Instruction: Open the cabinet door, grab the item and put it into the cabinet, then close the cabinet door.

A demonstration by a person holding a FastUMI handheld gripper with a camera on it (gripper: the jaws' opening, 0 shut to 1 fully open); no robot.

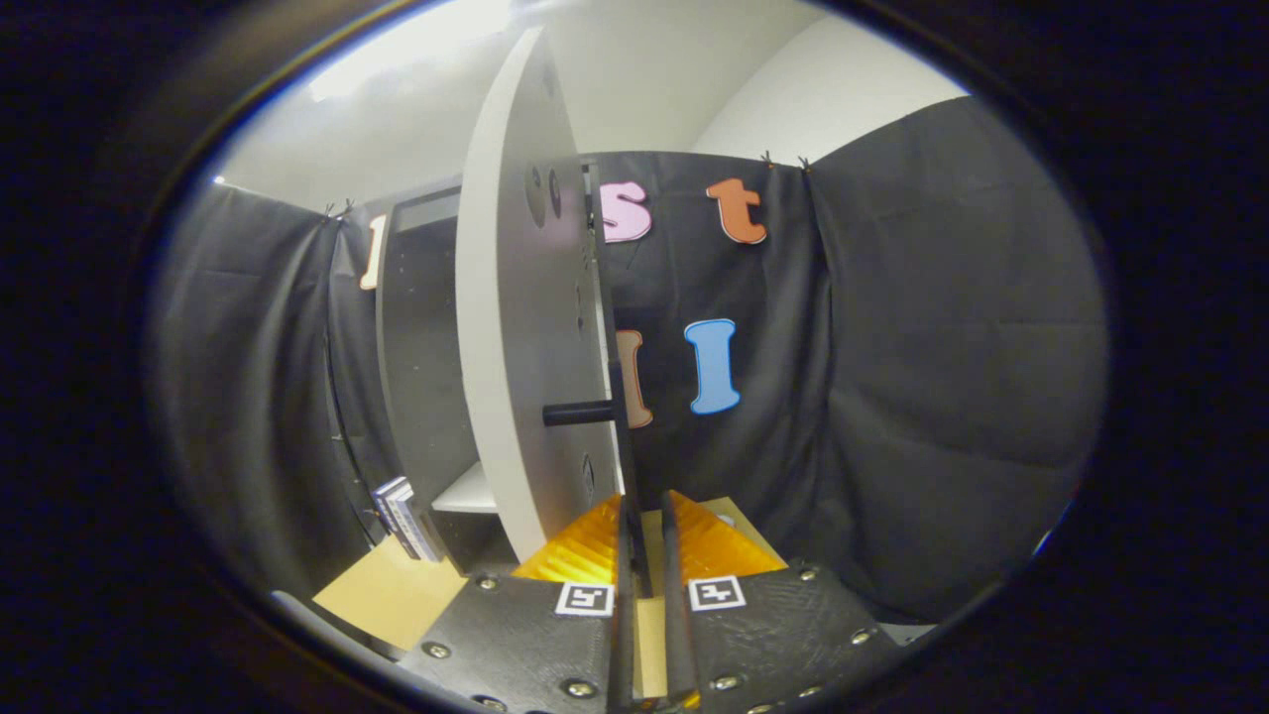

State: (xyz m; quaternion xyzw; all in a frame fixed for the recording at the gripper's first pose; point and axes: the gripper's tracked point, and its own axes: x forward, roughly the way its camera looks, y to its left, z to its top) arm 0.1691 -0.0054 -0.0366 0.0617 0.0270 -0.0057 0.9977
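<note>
The white cabinet door (pixel 520 327) stands open and I see it almost edge-on, with its black peg handle (pixel 580 413) sticking out to the left. Its dark free edge (pixel 627 436) runs down into the narrow gap between my fingers. My gripper (pixel 646 508) sits low on that edge, below the handle, with its fingers closed onto the door from both sides. Left of the door is the dark cabinet body (pixel 424 347) with a white shelf (pixel 466 493). A small striped box (pixel 404 518) leans at the cabinet's lower left; I cannot tell whether it is inside.
The cabinet stands on a tan tabletop (pixel 392 595). Black cloth (pixel 942 377) hangs close behind and to the right of the door, and more cloth hangs to the left of the cabinet.
</note>
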